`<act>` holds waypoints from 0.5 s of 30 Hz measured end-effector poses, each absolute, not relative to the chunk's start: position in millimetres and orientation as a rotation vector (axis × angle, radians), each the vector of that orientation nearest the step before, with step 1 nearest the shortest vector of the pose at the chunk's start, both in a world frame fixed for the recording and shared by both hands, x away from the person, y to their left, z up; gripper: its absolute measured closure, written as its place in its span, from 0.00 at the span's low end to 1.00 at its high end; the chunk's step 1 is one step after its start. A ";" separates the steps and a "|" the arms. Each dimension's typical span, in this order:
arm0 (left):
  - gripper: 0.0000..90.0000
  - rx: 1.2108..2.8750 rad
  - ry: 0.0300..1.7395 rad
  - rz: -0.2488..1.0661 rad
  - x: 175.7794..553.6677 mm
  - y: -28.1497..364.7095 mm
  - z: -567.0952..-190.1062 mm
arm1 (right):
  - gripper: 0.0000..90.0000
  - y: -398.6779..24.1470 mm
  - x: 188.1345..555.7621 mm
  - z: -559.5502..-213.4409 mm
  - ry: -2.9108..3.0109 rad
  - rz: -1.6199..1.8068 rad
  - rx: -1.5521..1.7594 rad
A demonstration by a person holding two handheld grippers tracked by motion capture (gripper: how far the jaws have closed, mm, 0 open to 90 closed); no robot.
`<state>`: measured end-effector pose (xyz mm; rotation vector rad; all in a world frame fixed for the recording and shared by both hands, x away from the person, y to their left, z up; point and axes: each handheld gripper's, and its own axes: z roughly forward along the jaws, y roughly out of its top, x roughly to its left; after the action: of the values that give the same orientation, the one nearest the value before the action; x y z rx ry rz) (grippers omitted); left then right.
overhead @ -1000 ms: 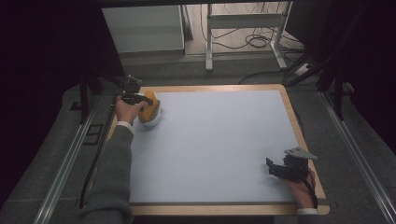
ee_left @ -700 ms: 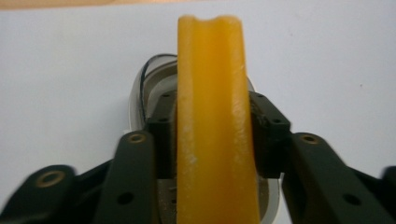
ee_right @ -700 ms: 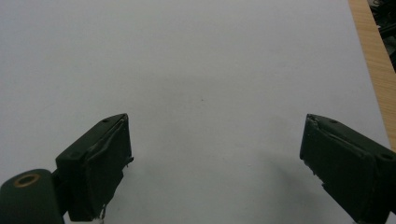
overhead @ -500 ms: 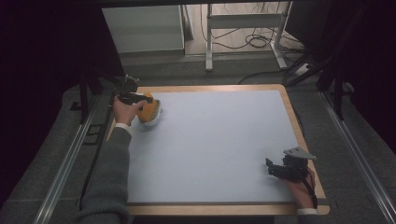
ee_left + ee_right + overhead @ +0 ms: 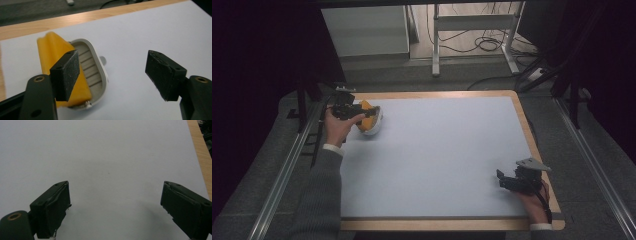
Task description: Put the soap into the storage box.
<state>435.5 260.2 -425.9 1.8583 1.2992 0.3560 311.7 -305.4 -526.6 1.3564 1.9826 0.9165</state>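
A yellow pad lies in a white ribbed dish at the table's far left corner. My left gripper hovers just left of the dish. Its jaws have just been opening and now stand apart in the left gripper view, with bare table between them; the yellow pad sits behind the left pad. My right gripper rests near the front right of the table, open, with nothing between its jaws.
A pale mat covers the table inside a wooden rim. Metal rails run along both sides. Beyond the far edge are a white cabinet, a desk frame and cables on the floor.
My left gripper has opened and drawn back a little to the left, away from the yellow pad in the dish. The right gripper has not moved.
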 end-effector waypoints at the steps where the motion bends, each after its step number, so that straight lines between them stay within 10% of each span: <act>1: 0.32 1.860 1.274 0.342 430.4 259.7 -428.3 | 0.10 -305.4 311.6 -526.6 1.983 0.916 1.356; 15: 0.29 1.952 1.187 0.306 364.2 237.7 -476.2 | 0.10 -305.8 311.2 -526.4 1.979 0.929 1.353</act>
<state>364.2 237.7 -476.2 1.9515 1.1867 0.3061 311.2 -305.8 -526.4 1.3530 1.9785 0.9286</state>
